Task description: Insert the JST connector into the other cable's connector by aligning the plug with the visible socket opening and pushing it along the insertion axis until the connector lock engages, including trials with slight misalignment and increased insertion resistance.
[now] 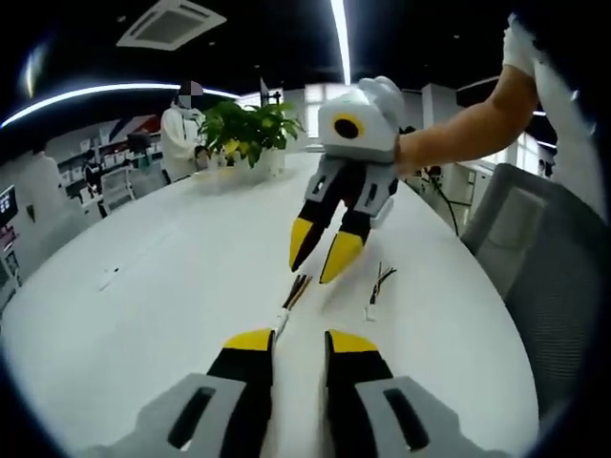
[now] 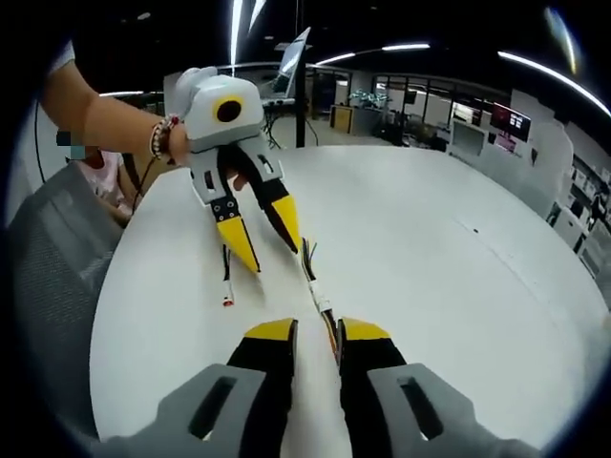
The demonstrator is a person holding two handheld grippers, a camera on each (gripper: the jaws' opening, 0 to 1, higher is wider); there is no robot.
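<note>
In the left gripper view we note, far left on the white table (image 1: pixel 172 286), a small dark item (image 1: pixel 108 279) lying alone; we cannot tell what it is. Further back stands a potted plant (image 1: pixel 250 129), green leaves rising from a pale pot, the one container we see; what is in the pot besides the plant we cannot make out. A person (image 1: pixel 179 134) stands behind it.

At bottom centre the left gripper (image 1: pixel 298 342) shows its two yellow-tipped jaws parted, nothing between them. Just beyond the tips lies the first cable (image 1: pixel 292 296), its white connector end towards us, loose wires fanning away. Above it hangs the right gripper (image 1: pixel 323 256), jaws apart and empty, tips pointing down at the table near that cable. To the right lies the second cable (image 1: pixel 378 291), apart from the first, its white connector resting on the table. A grey chair (image 1: pixel 544 267) stands at the table's right edge.

In the right gripper view, the second cable (image 2: pixel 227 281) lies left of centre under the left gripper (image 2: pixel 270 250), which is spread and holds nothing. The first cable (image 2: pixel 318 286) runs towards the right gripper (image 2: pixel 318 332), ending between its parted jaws; we cannot tell whether it touches them. The connectors are unmated.
</note>
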